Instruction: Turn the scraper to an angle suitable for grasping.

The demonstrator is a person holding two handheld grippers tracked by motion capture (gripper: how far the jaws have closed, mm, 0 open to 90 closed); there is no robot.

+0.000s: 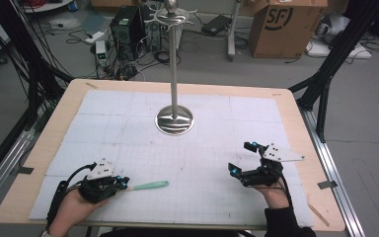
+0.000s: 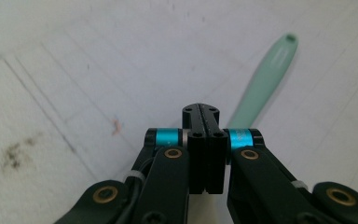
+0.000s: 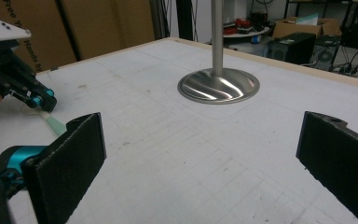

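1. High view: the left gripper (image 1: pixel 123 183) is seen low at the near left of the white mat (image 1: pixel 128 106), with a hand (image 1: pixel 71 210) behind it, and its jaws are closed on the near end of a pale green spatula handle (image 1: pixel 150 185).
2. In the left gripper view, the left gripper's fingers (image 2: pixel 204 122) are pressed together, and the green handle (image 2: pixel 265 79) runs out beyond and to the right of the tips, lying over the mat (image 2: pixel 74 60).
3. At the near right of the high view, the right gripper (image 1: pixel 242 158) is held with its jaws spread wide and nothing between them.
4. In the right gripper view, the two black pads (image 3: pixel 67 158) stand well apart; the left gripper (image 3: pixel 44 100) and the handle (image 3: pixel 53 122) are seen beyond the left pad.
5. Farther ahead of both sets of fingers, a metal stand (image 1: pixel 174 118) with a round base is set upright on the mat, well apart from the handle.
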